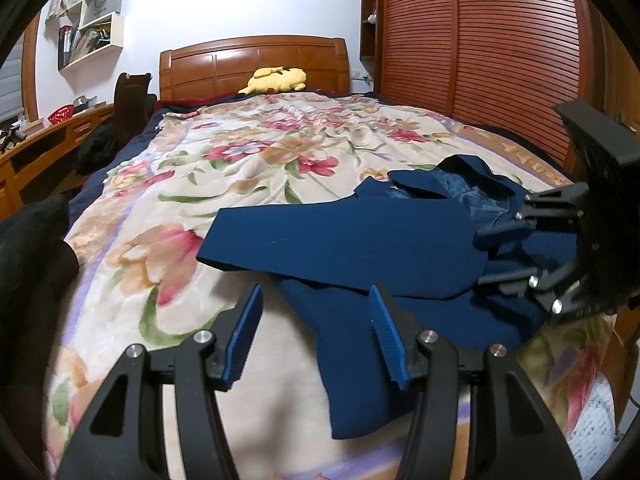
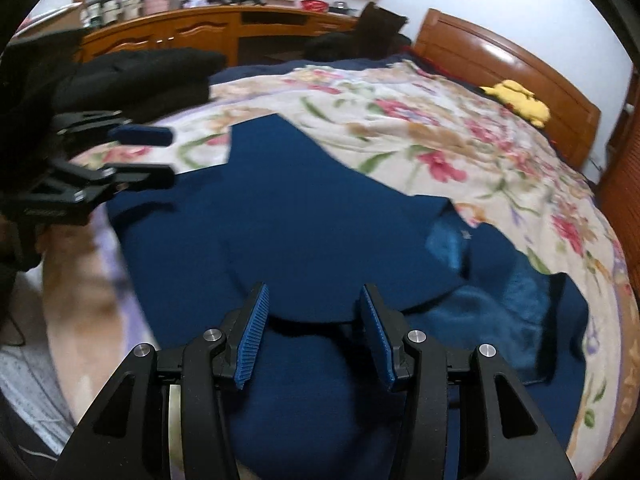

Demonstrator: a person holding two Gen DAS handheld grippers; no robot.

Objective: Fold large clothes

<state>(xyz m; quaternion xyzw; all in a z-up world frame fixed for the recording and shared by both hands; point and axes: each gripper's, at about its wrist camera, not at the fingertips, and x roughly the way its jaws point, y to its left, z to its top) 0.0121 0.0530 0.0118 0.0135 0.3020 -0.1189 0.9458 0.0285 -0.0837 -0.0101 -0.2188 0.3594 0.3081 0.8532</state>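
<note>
The left hand-held gripper [image 1: 316, 336] sits nearest the lens, its two blue ribbed pads [image 1: 244, 336] parted about halfway with nothing between them, hovering just above the near edge of the bed [image 1: 120, 208]. Just beyond its tips lies a navy blue coat [image 1: 360, 248], partly folded at the near right corner of the bed, one long panel laid across the body and a sleeve or hem running toward the camera. The right hand-held gripper [image 2: 312, 336] hangs over the coat's thick middle, its jaws also parted about halfway and gripping no cloth. The lighter blue lining [image 2: 500, 292] shows near the collar, toward the bed's right edge. A floral blanket [image 1: 248, 152] covers the bed; a yellow plush toy [image 1: 276, 79] rests by the headboard.

Likely risks: with both grippers empty, a shallow pinch could catch only the top layer and drag the fold open. The slippery lining may let layers slide apart, and the coat lies close enough to the corner that a pull could tip it off the bed
</note>
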